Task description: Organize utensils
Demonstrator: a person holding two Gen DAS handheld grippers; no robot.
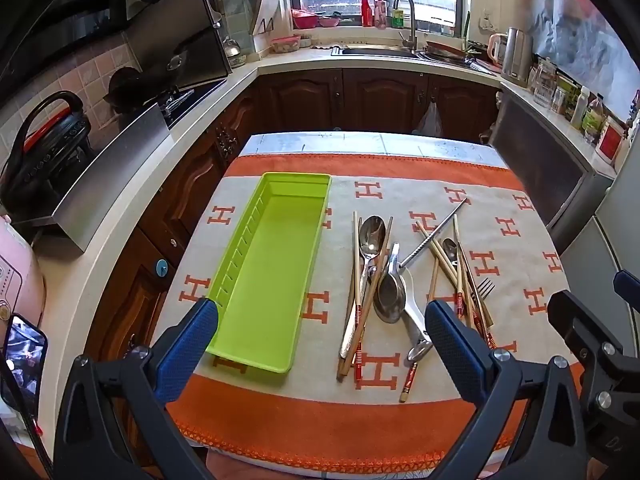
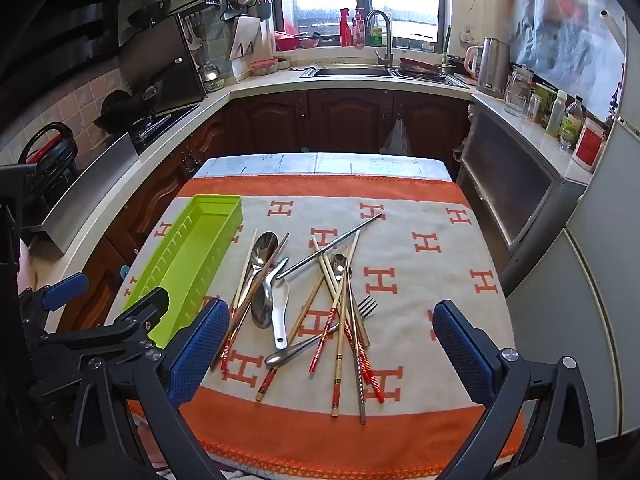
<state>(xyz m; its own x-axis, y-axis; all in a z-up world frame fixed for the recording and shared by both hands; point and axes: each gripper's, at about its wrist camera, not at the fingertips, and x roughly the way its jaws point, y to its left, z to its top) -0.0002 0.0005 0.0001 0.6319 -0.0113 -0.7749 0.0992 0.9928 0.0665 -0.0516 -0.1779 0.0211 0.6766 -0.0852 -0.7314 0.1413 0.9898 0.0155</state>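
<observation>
Both my grippers, left (image 1: 322, 340) and right (image 2: 326, 344), fingers released, empty. Utensil pile (image 2: 312, 300) right of green tray (image 1: 268, 264), handles toward me; right nearer.

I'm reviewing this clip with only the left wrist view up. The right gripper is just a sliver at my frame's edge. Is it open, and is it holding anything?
Observer: The right gripper is open, with nothing between its fingers.
Operator: My own finger covers the fork's handle. Which way does it run?
Observer: The fork crosses the chopsticks, with its handle pointing to the near left.
Operator: Does anything reach off the pale cloth?
Observer: Yes, a twisted metal chopstick ends on the orange border.
</observation>
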